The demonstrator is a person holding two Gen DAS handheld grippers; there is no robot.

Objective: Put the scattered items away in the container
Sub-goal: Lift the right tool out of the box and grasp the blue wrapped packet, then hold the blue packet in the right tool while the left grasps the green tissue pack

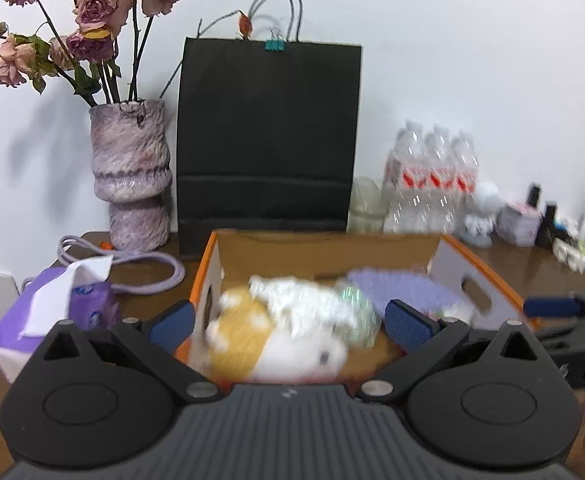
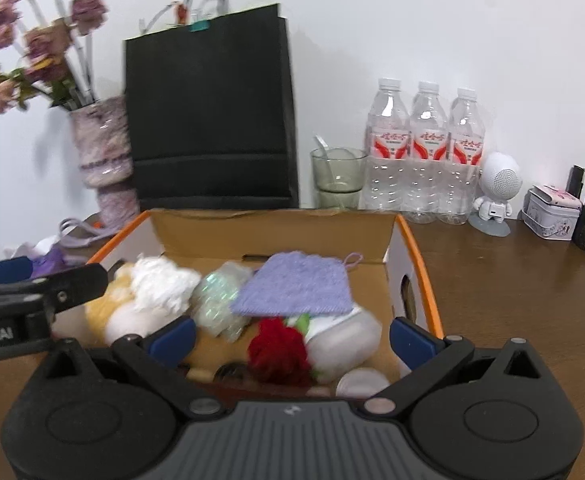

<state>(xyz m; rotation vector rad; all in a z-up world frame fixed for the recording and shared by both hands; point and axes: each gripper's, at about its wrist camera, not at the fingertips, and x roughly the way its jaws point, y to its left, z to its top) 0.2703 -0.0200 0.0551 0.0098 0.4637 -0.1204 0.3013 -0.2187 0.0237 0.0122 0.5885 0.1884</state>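
Observation:
An open cardboard box (image 2: 276,228) with orange-edged white walls sits on the brown table. Inside lie a white and tan plush toy (image 2: 148,292), a purple knitted cloth (image 2: 296,288), a crinkled clear wrapper (image 2: 216,300), a red rose (image 2: 280,348) and a white lidded tub (image 2: 348,340). My right gripper (image 2: 292,338) is open at the box's near edge, nothing between its fingers. In the left wrist view my left gripper (image 1: 292,320) is open over the box (image 1: 332,248), with the blurred plush toy (image 1: 276,336) lying below, ungripped. The left gripper also shows at the left of the right wrist view.
Behind the box stand a black paper bag (image 2: 212,112), a vase of dried roses (image 2: 100,152), a glass (image 2: 338,178), three water bottles (image 2: 426,152), a white robot figure (image 2: 496,192) and a small tin (image 2: 552,216). A purple tissue pack (image 1: 56,312) and cable (image 1: 140,276) lie left.

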